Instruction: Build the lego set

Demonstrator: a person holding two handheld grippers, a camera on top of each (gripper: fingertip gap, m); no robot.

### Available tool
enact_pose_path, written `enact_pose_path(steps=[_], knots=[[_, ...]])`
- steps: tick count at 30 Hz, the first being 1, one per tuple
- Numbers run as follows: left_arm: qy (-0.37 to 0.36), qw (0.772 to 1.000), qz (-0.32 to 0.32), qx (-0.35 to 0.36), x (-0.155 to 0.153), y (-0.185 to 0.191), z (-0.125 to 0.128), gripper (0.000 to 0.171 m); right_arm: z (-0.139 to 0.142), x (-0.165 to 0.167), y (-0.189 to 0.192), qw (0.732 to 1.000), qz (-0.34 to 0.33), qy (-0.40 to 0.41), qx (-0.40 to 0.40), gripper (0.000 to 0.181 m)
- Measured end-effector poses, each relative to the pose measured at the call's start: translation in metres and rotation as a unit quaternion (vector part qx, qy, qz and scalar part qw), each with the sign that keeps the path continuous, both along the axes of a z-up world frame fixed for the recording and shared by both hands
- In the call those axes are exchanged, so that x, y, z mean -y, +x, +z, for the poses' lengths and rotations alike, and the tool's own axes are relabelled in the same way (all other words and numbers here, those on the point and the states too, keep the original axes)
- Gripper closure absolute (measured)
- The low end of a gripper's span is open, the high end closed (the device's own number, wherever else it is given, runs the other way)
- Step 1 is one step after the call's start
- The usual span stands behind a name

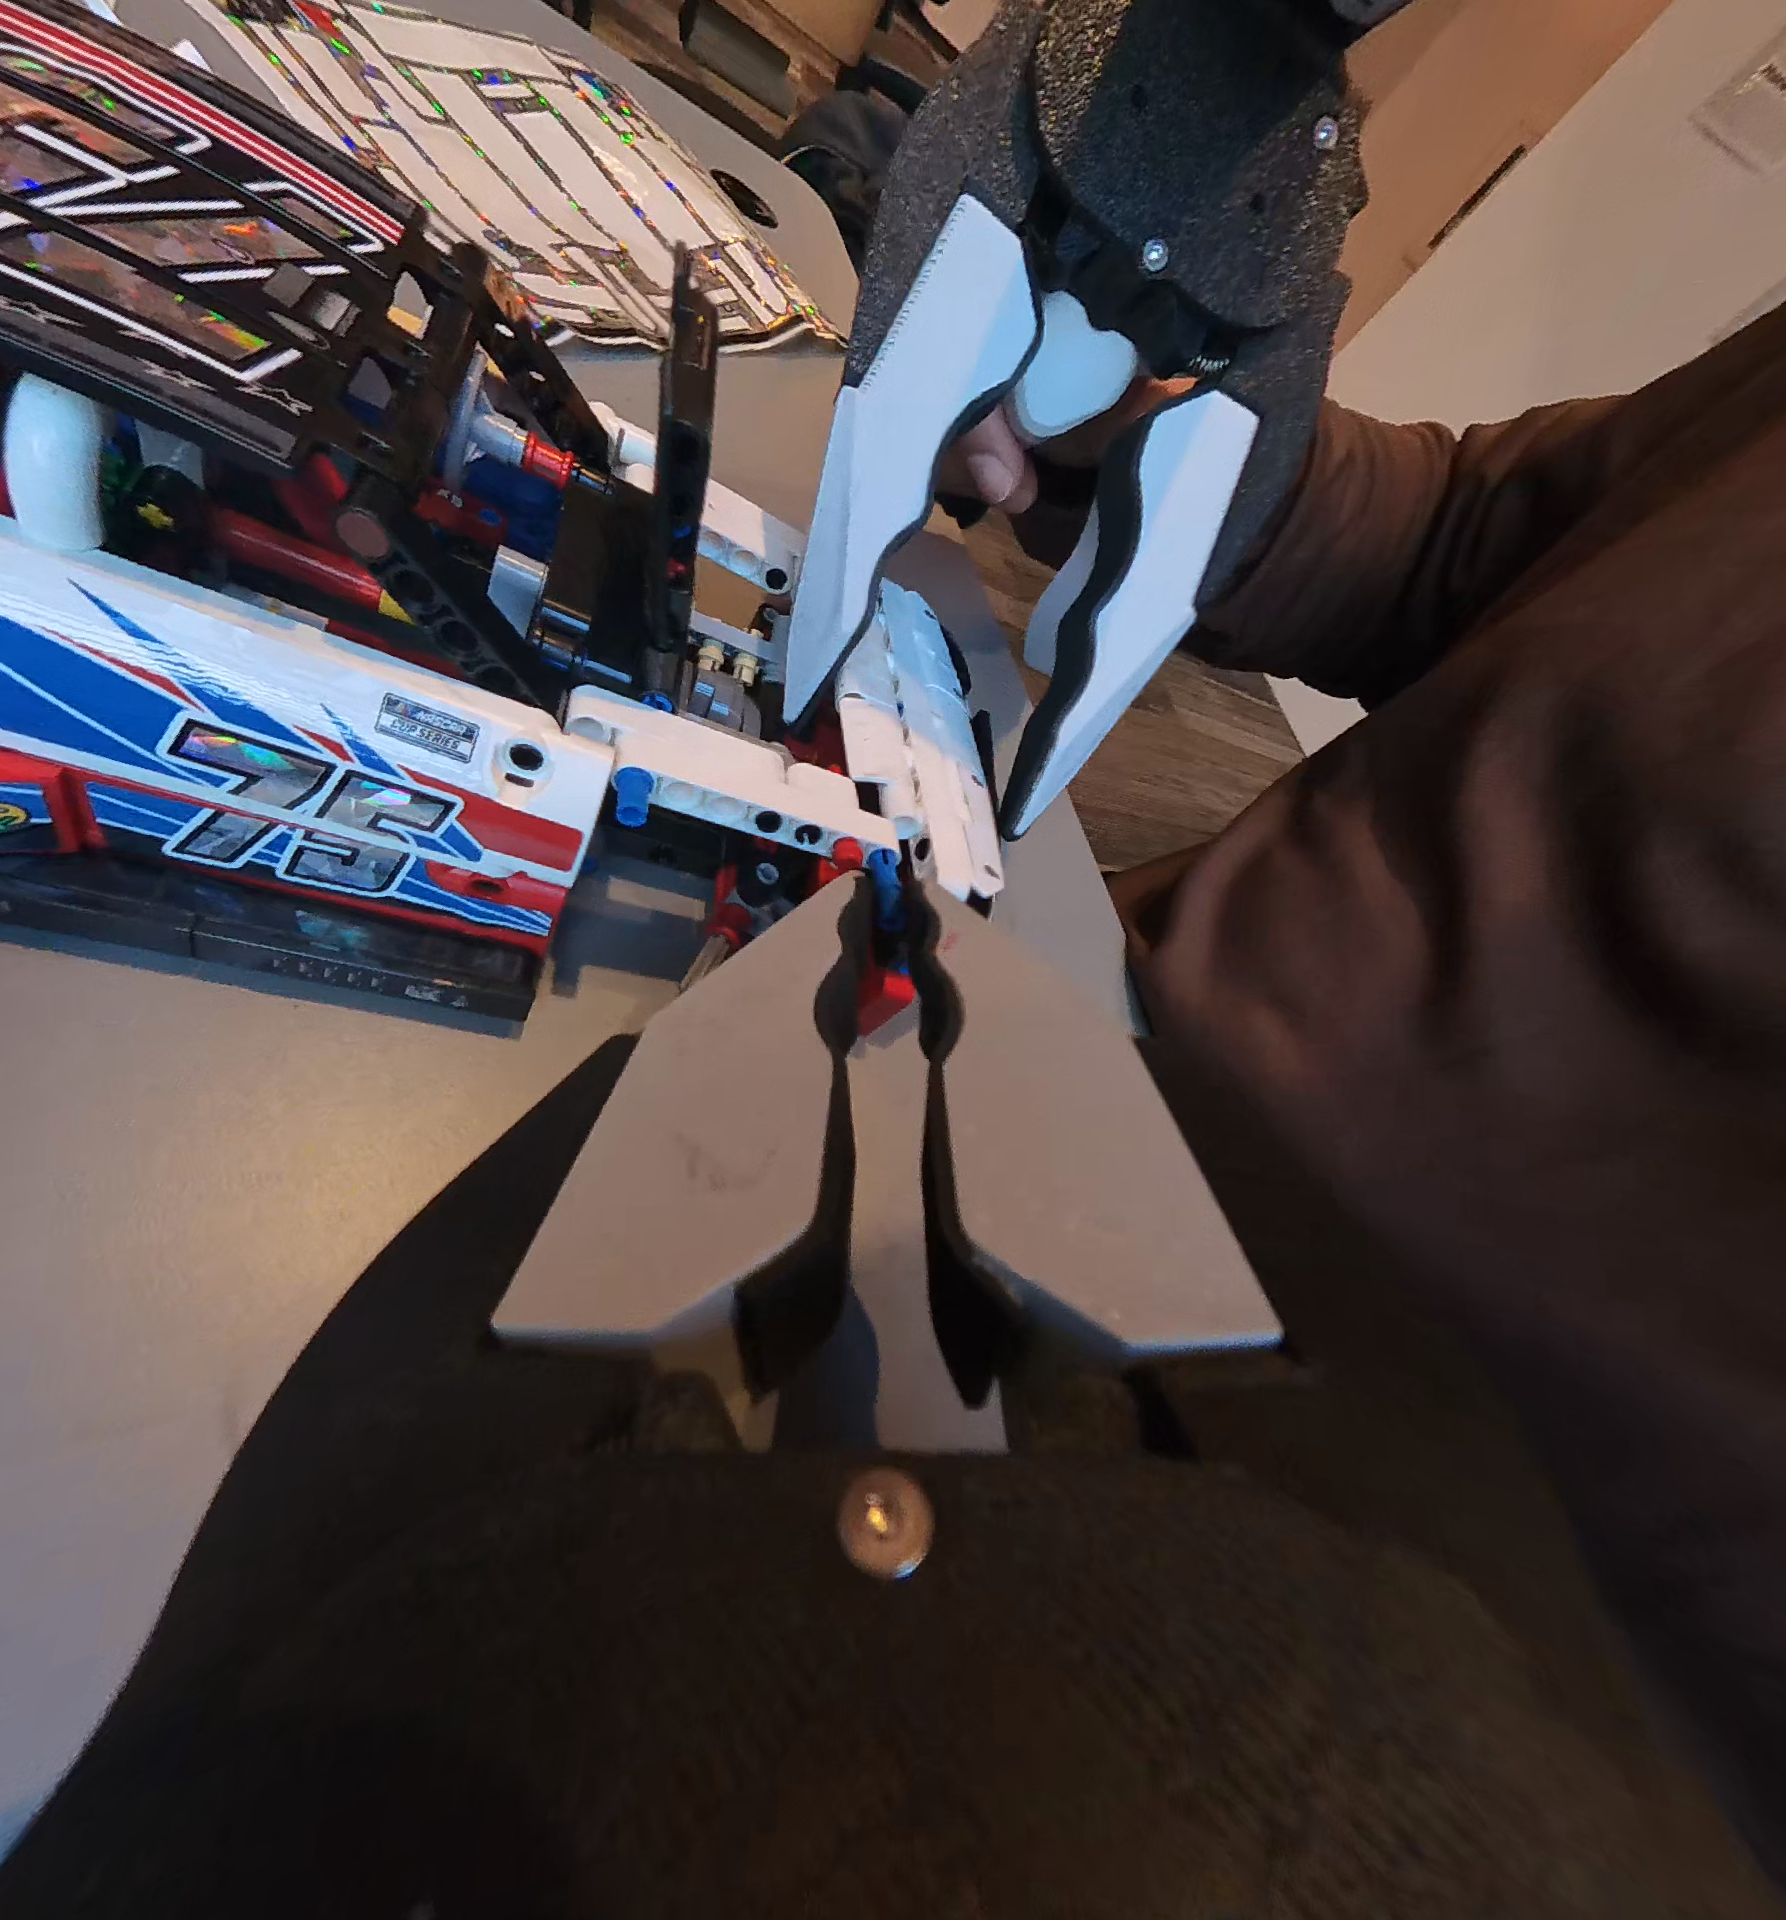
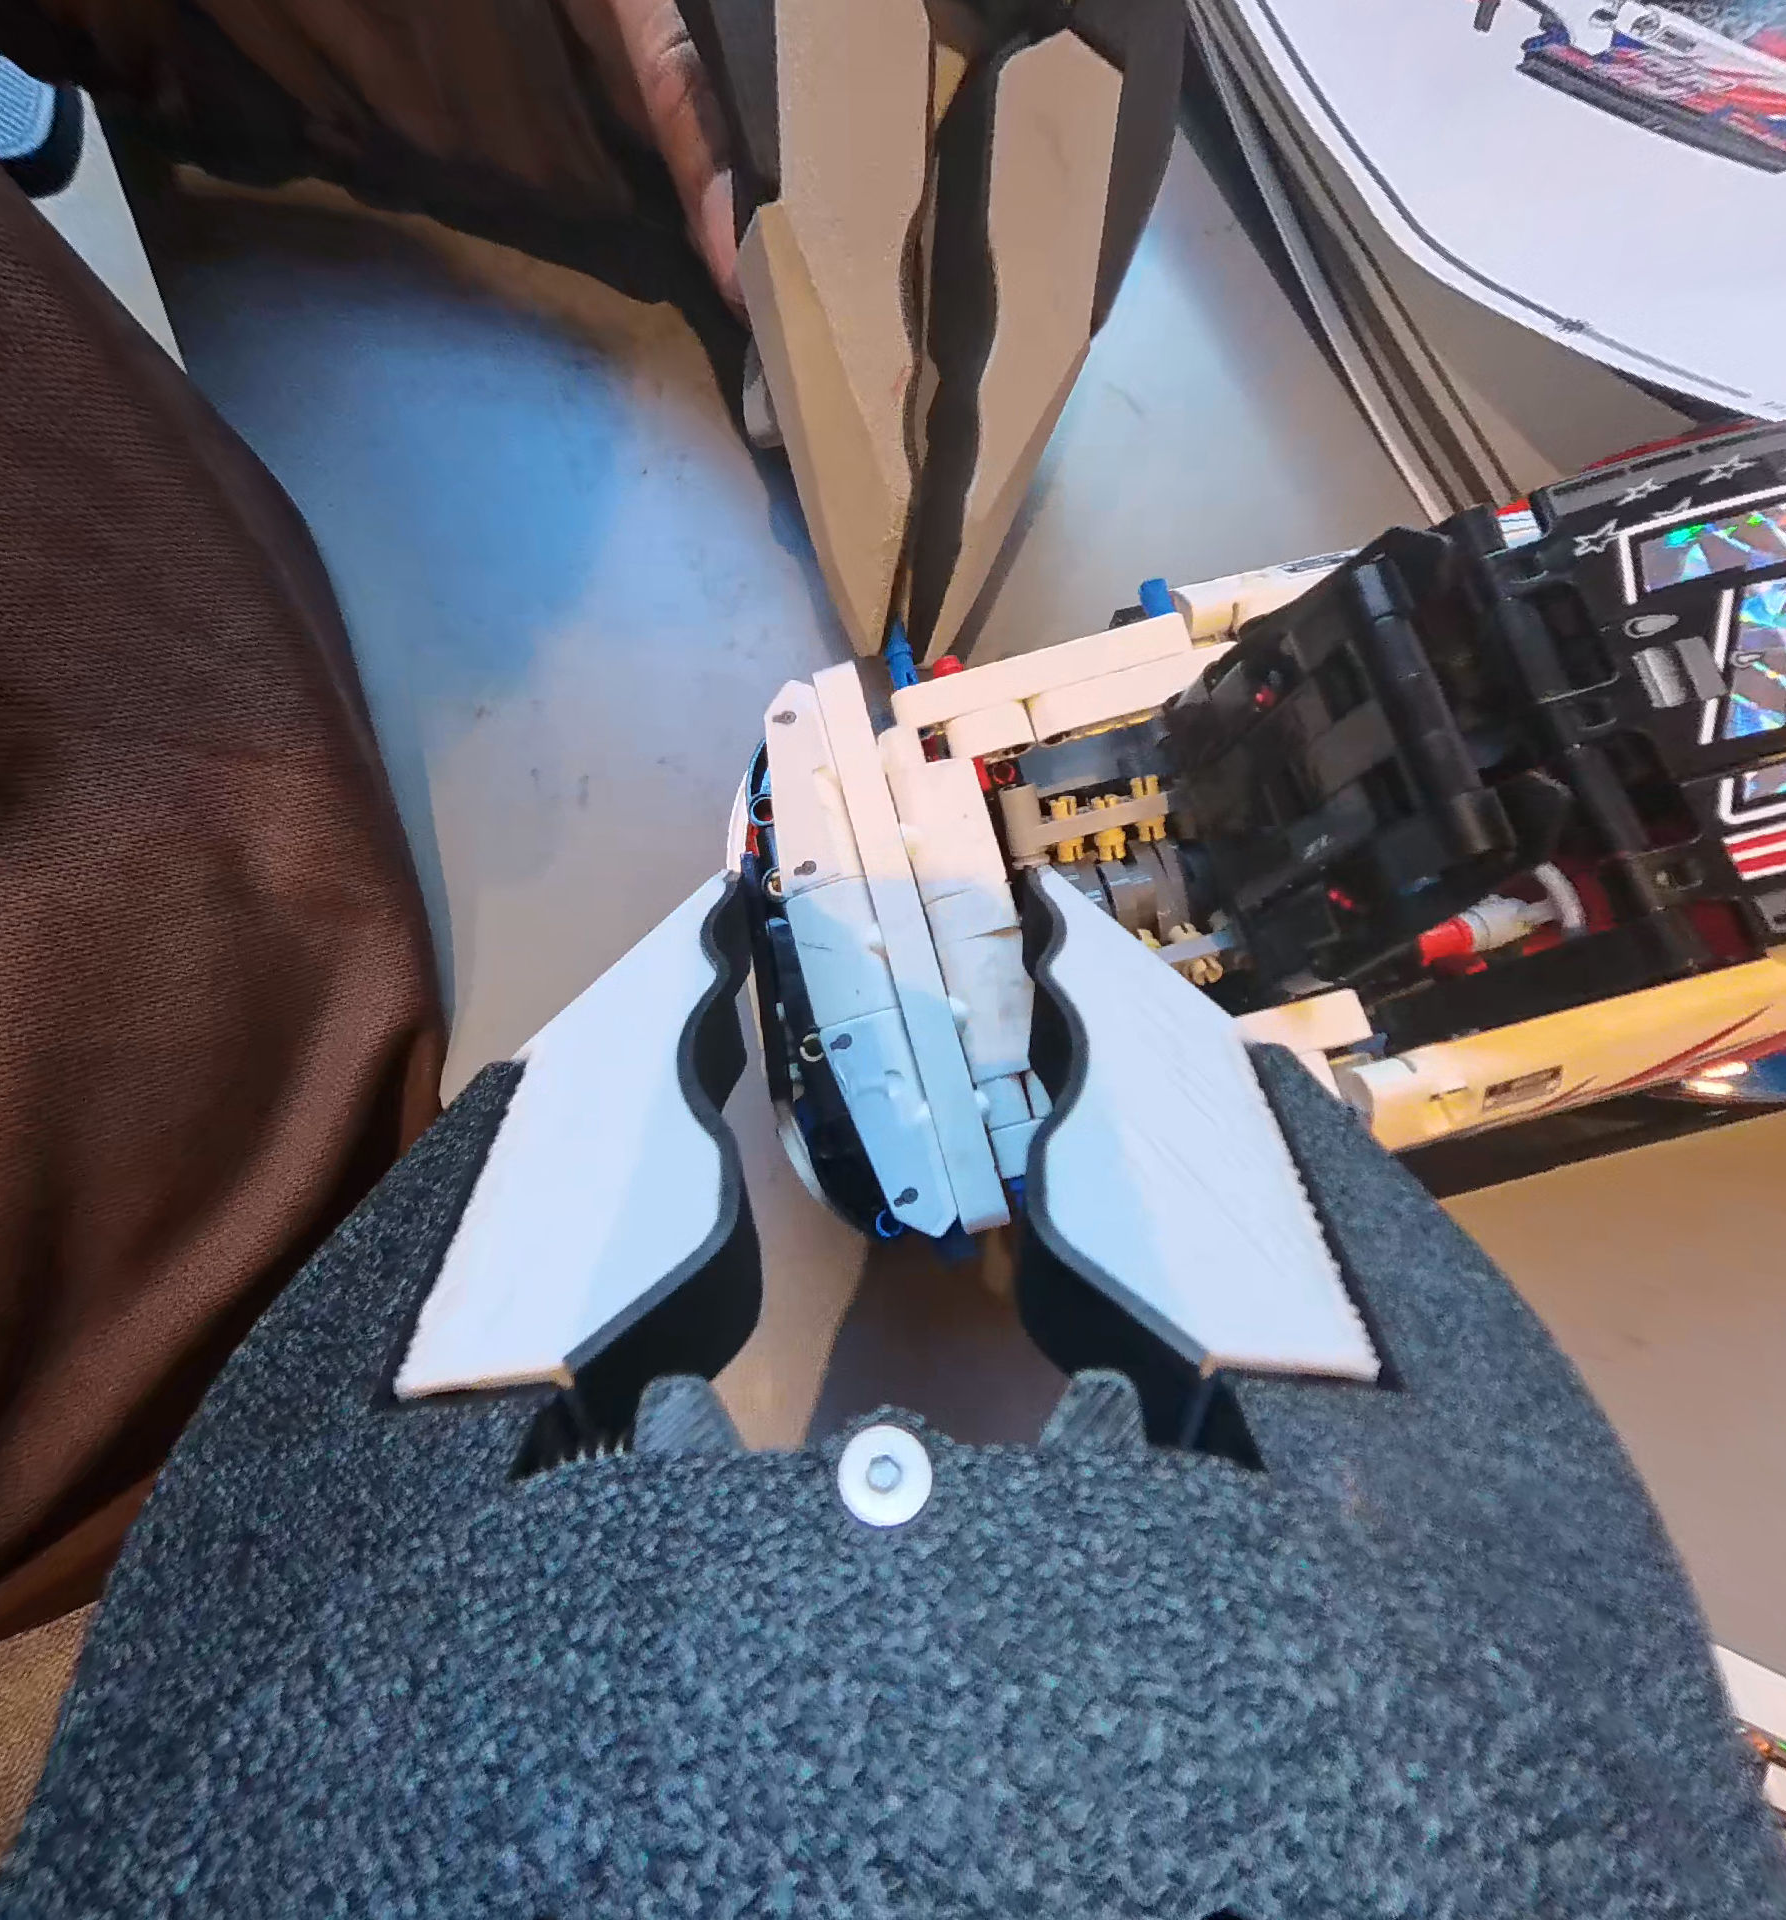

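Note:
A white, red and blue Lego race car (image 1: 245, 727) with a black roof lies on the grey table (image 1: 141, 1247); it also shows in the right wrist view (image 2: 1491, 779). My left gripper (image 1: 884, 899) is shut on a small blue pin (image 1: 884, 883) at the car's front corner, and shows from above in the right wrist view (image 2: 904, 649). My right gripper (image 2: 884, 894) is closed on the white front bumper section (image 2: 899, 935) from both sides, its pads touching it. It reaches down from above in the left wrist view (image 1: 910, 774), over the bumper section (image 1: 930, 707).
A holographic sticker sheet (image 1: 556, 156) lies behind the car. An instruction booklet (image 2: 1595, 208) lies at the back right. A person's brown sleeve (image 1: 1491, 1039) fills the right side, close to the table edge (image 1: 1076, 862). The gap from one gripper's tips to the other's is roughly 4 centimetres.

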State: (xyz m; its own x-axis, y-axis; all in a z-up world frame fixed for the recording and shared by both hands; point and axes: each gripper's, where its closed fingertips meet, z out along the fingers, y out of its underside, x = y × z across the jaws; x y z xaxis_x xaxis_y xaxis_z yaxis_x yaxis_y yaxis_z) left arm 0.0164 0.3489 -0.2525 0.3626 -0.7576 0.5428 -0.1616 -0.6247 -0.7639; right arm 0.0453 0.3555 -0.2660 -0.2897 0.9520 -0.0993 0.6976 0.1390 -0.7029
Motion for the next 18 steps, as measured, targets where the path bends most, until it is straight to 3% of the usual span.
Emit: enact_pose_path(steps=[10, 18], knots=[[-0.013, 1.0, -0.01, 0.021, -0.0005, -0.002, 0.003, 0.169, 0.0002, -0.0026, -0.0008, 0.999, -0.014, 0.03, 0.022, 0.125], [-0.01, 1.0, -0.021, 0.013, 0.0003, 0.0004, 0.0004, 0.169, -0.0018, -0.0035, -0.0012, 0.999, -0.037, -0.003, 0.02, 0.123]])
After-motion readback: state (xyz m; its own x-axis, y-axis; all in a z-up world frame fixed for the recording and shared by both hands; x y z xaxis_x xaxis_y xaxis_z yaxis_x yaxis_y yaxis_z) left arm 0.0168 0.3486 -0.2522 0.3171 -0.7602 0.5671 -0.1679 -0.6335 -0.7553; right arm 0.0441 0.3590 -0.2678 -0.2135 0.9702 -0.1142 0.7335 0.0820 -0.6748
